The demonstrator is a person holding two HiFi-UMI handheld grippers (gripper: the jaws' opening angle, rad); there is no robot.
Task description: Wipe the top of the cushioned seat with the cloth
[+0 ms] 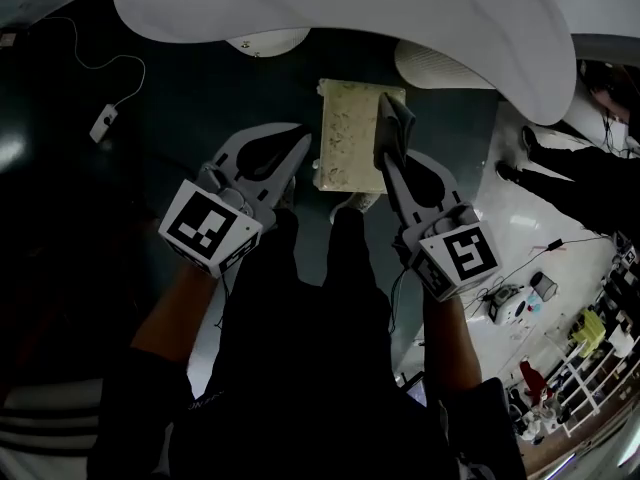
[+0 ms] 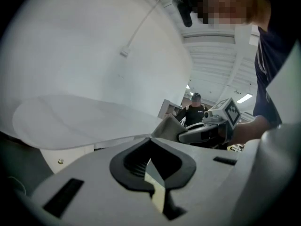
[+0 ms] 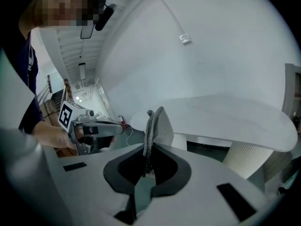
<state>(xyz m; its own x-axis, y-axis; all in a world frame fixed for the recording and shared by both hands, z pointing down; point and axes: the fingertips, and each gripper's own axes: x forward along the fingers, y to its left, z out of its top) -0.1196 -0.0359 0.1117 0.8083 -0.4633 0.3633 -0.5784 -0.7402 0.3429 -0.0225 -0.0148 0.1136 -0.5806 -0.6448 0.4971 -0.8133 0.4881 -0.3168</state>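
- The right gripper (image 1: pixel 386 156) pinches the grey cloth (image 1: pixel 393 123), which stands over the 3 o'clock edge of the cushioned seat (image 1: pixel 345 133). Whether the two touch cannot be told.
- To wipe well, the cloth should probably be laid flatter on the top, then drawn toward 9 o'clock in overlapping passes.
- The left gripper (image 1: pixel 300 140), pressed together on nothing, hangs at the seat's 9 o'clock side, out of the way.
- Only the head view shows the whole seat on the dark floor (image 1: pixel 150 168), below the white surface (image 1: pixel 330 3).
- The right gripper view alone shows the cloth's fold rising from between the jaws.
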